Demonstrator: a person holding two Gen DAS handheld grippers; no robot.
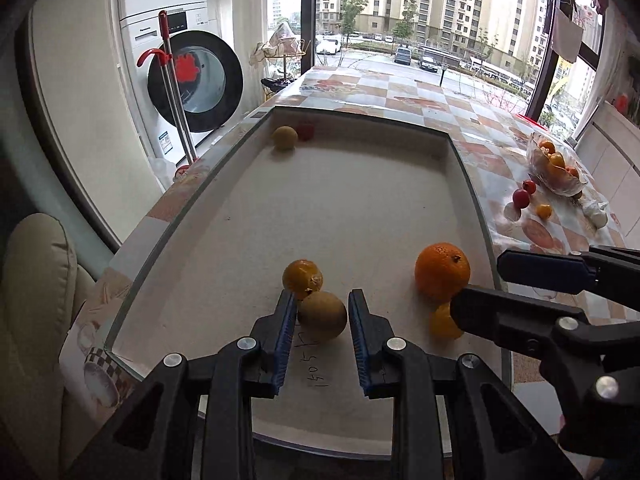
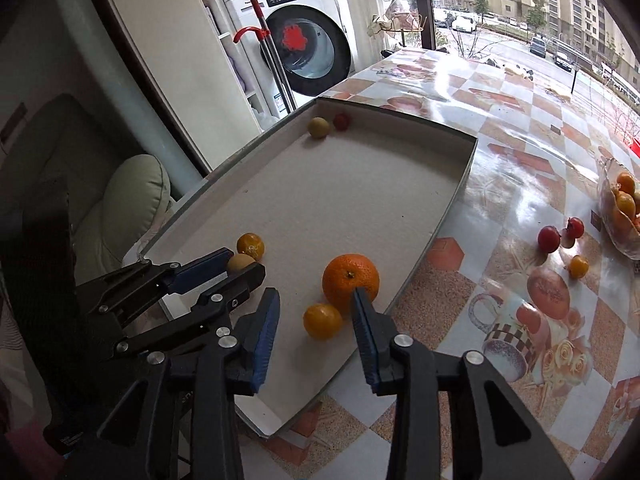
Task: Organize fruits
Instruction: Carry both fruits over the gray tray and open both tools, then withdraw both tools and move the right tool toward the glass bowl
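Note:
A shallow cardboard tray (image 1: 340, 208) (image 2: 340, 200) lies on the patterned table. My left gripper (image 1: 322, 294) (image 2: 245, 262) is open around a brown-green fruit (image 1: 322, 315) resting on the tray floor, with a thin gap at the right pad. A small orange (image 1: 302, 276) (image 2: 250, 245) touches that fruit from behind. My right gripper (image 2: 315, 293) (image 1: 478, 284) stands open, wide of a small yellow fruit (image 2: 322, 321) (image 1: 442, 322) on the tray. A large orange (image 2: 351, 280) (image 1: 442, 272) sits just beyond it. A yellow-green fruit (image 1: 285, 137) and a red one (image 1: 306, 130) lie in the far corner.
On the table to the right, a glass bowl (image 1: 556, 168) (image 2: 622, 208) holds oranges. Two red fruits (image 1: 521, 198) (image 2: 549, 239) and a small orange one (image 1: 544, 211) lie loose beside it. A cushioned chair (image 1: 36, 280) stands left of the table.

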